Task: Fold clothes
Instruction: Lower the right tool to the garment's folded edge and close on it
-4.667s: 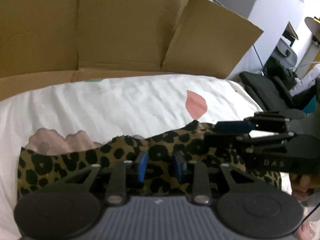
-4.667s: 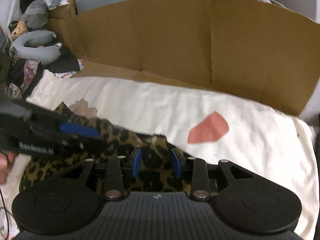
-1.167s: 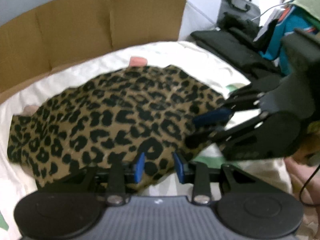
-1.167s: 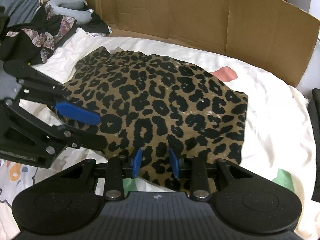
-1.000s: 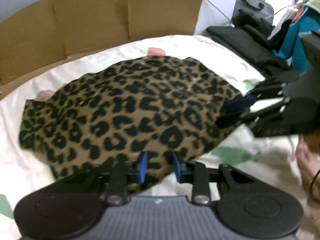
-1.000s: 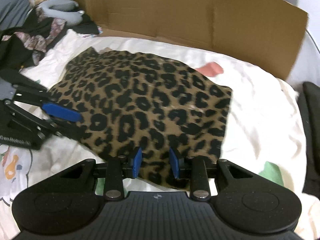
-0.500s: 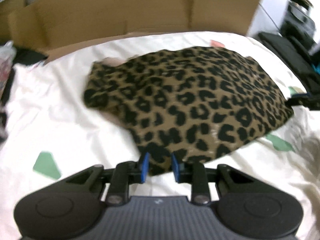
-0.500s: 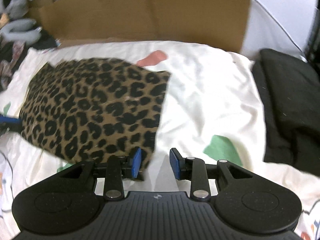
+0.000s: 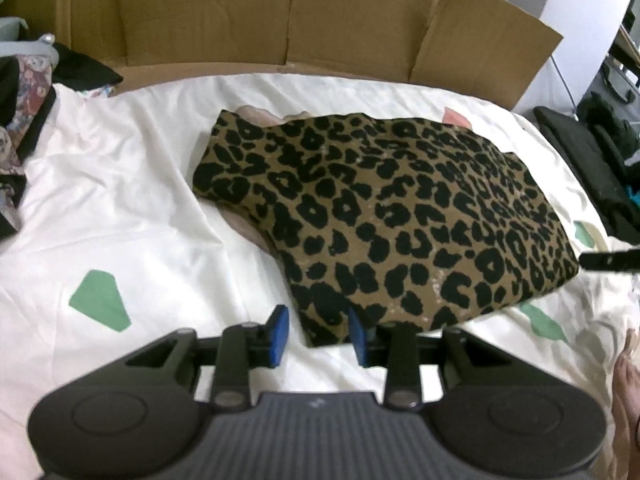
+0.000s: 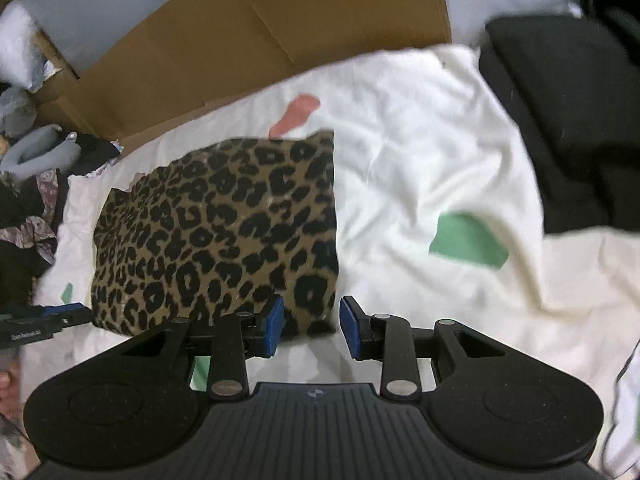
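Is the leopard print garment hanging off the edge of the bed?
No, the leopard print garment lies folded flat on the white sheet.

Leopard-print garment point(image 9: 384, 216), folded flat, on white bedsheet point(image 9: 120, 208)

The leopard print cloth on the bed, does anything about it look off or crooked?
The leopard print cloth lies folded on the white sheet, but unevenly: its far left end is narrower and steps in. A pinkish patch shows beside that step, cloth or sheet print I cannot tell.
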